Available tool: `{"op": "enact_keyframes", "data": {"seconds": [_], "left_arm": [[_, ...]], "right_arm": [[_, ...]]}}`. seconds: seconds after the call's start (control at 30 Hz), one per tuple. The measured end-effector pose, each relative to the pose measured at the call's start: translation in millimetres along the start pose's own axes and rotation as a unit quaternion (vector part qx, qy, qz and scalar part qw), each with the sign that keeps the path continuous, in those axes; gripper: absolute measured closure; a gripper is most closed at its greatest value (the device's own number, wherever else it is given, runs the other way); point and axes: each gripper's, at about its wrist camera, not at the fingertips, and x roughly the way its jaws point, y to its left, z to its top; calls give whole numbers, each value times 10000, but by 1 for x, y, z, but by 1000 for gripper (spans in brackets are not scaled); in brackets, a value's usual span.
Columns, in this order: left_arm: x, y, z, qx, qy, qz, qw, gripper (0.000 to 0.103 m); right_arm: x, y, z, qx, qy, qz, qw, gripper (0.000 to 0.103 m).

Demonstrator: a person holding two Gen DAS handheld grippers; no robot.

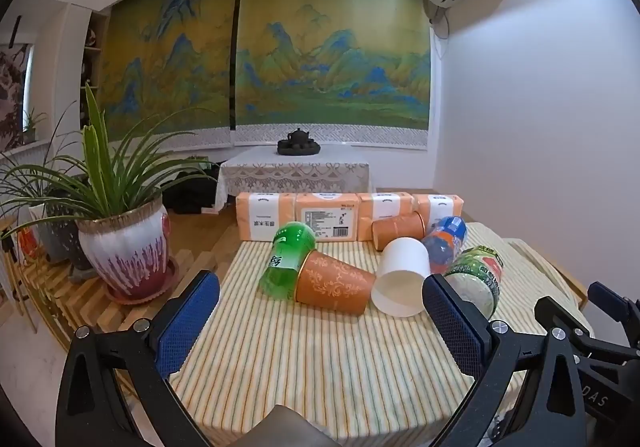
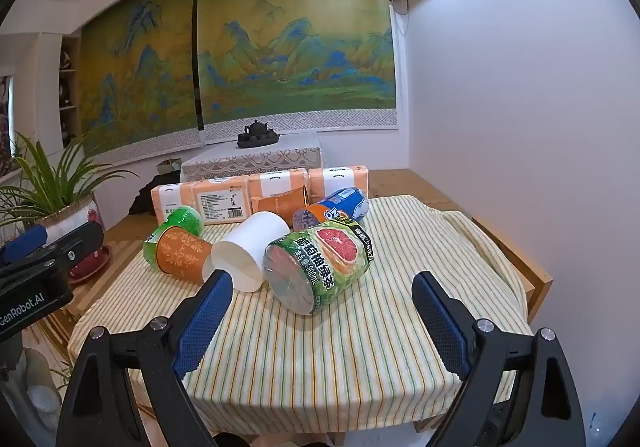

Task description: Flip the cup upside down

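Left gripper [image 1: 320, 311]: jaws spread wide, nothing held, above near part of striped cloth [image 1: 304, 359]. Right gripper [image 2: 322, 305]: jaws spread wide, nothing held, above same cloth.

White cup [image 1: 402, 277]: on its side, mid-cloth, open mouth toward cameras. Patterned orange cup [image 1: 334, 281] lies just left of it, touching green bottle [image 1: 288, 257]. Grapefruit-label bottle [image 2: 318, 265] lies just right of white cup. Second orange cup [image 1: 398, 229] and blue-orange bottle [image 1: 444, 243] lie behind, near tissue packs [image 1: 320, 217].
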Motion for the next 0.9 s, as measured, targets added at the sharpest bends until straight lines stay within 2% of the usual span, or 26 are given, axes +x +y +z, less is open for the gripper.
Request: {"op": "enact_keyframes", "data": {"seconds": [0.1, 0.63, 0.9], "left_arm": [[-3, -6, 0, 122, -50, 2, 9999, 0], [-2, 4, -1, 59, 19, 59, 10000, 0], [0, 7, -2, 38, 68, 101, 9999, 0]], "right_arm": [[0, 0, 0, 0, -18, 8, 10000, 14], [-4, -2, 2, -8, -25, -13, 10000, 13], [-4, -9, 4, 53, -81, -37, 9999, 8]]}}
